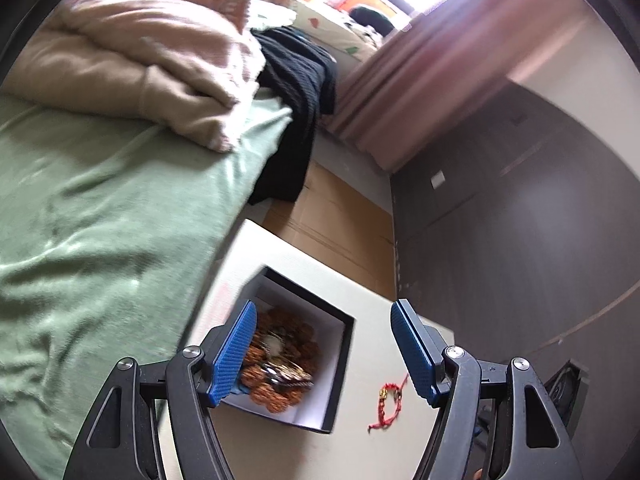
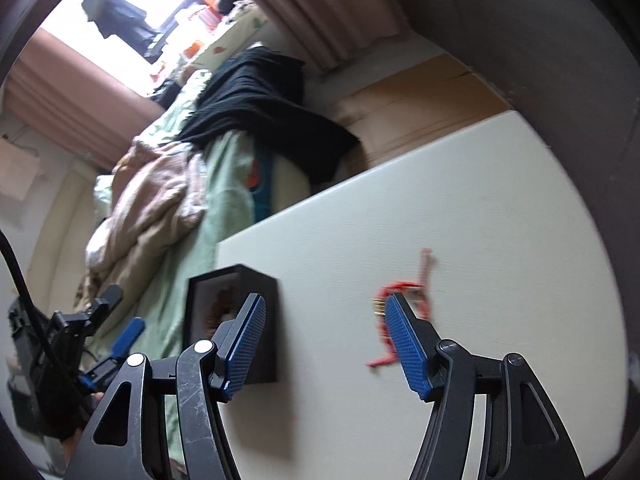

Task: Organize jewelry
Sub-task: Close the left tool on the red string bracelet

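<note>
A black box (image 1: pixel 345 354) with a white lining lies open on the white table (image 1: pixel 372 308), and a brown beaded bracelet (image 1: pixel 276 364) with some metal pieces sits inside it. My left gripper (image 1: pixel 324 306) hangs open just above the box, its left finger over the beads, gripping nothing. To the right, a red string bracelet (image 1: pixel 386 404) with a gold charm lies loose on the table. In the right wrist view the red string bracelet (image 2: pixel 402 290) is partly behind the right finger. My right gripper (image 2: pixel 325 299) is open and empty between the black box (image 2: pixel 256 280) and that bracelet.
A bed with a green sheet (image 1: pixel 100 220), a beige blanket (image 1: pixel 140 60) and a black garment (image 1: pixel 296 92) borders the table's left side. Flat cardboard (image 1: pixel 340 216) lies beyond the table's far edge. A dark cabinet (image 1: pixel 520 220) stands to the right, and a pink curtain (image 1: pixel 420 68) hangs behind.
</note>
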A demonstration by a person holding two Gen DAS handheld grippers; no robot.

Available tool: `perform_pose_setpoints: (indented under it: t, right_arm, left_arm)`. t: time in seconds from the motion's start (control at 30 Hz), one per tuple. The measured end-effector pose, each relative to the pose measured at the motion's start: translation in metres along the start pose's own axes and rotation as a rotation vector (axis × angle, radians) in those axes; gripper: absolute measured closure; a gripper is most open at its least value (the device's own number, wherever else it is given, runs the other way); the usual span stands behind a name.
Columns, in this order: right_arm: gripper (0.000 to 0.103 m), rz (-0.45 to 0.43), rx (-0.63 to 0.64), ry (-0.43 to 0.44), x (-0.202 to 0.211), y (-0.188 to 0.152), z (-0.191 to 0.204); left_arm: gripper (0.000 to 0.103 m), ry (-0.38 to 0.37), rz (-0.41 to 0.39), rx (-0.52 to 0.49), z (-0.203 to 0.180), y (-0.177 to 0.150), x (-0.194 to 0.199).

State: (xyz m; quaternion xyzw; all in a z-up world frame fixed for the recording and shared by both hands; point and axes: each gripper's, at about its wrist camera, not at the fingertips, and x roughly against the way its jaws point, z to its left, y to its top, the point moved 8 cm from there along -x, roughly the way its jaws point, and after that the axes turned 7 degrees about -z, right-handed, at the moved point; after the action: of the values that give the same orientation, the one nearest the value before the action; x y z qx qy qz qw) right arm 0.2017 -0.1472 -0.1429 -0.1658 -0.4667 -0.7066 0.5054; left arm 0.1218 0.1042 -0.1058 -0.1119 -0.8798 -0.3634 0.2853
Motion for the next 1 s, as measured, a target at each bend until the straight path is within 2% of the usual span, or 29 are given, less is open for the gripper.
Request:
perform_pose_setpoints:
  t: [0.23, 0.3, 0.57, 0.6, 0.7, 0.83, 0.93, 1.0]
  right_arm:
    - [0.04, 0.007, -0.031, -0.077, 0.018, 0.005, -0.042]
    - [0.04, 0.001, -0.043, -0.095, 0.023, 0.008, -0.054]
    - [0.04, -0.028, -0.093, -0.123, 0.043, 0.018, -0.085]
    - [0.04, -0.033, -0.102, -0.129, 0.045, 0.02, -0.089]
    - [0.04, -0.04, -0.126, -0.143, 0.053, 0.023, -0.101]
    - [0.04, -0.031, -0.118, -0.173, 0.057, 0.023, -0.111]
    - [0.04, -0.031, -0.118, -0.177, 0.061, 0.024, -0.117]
    - [0.04, -0.03, -0.124, -0.182, 0.063, 0.024, -0.122]
  left_arm:
    - [0.033, -0.037, 0.073, -0.138, -0.048, -0.034, -0.022]
    - [0.037, -0.042, 0.09, -0.171, -0.059, -0.045, -0.029]
    - [0.041, -0.016, 0.147, -0.302, -0.09, -0.08, -0.051]
    - [0.042, -0.007, 0.154, -0.319, -0.093, -0.085, -0.055]
    - [0.054, 0.016, 0.194, -0.364, -0.098, -0.1, -0.071]
    - [0.057, 0.046, 0.237, -0.419, -0.103, -0.118, -0.088]
    - [0.064, 0.066, 0.272, -0.446, -0.106, -0.133, -0.101]
    - [0.065, 0.083, 0.296, -0.462, -0.106, -0.142, -0.109]
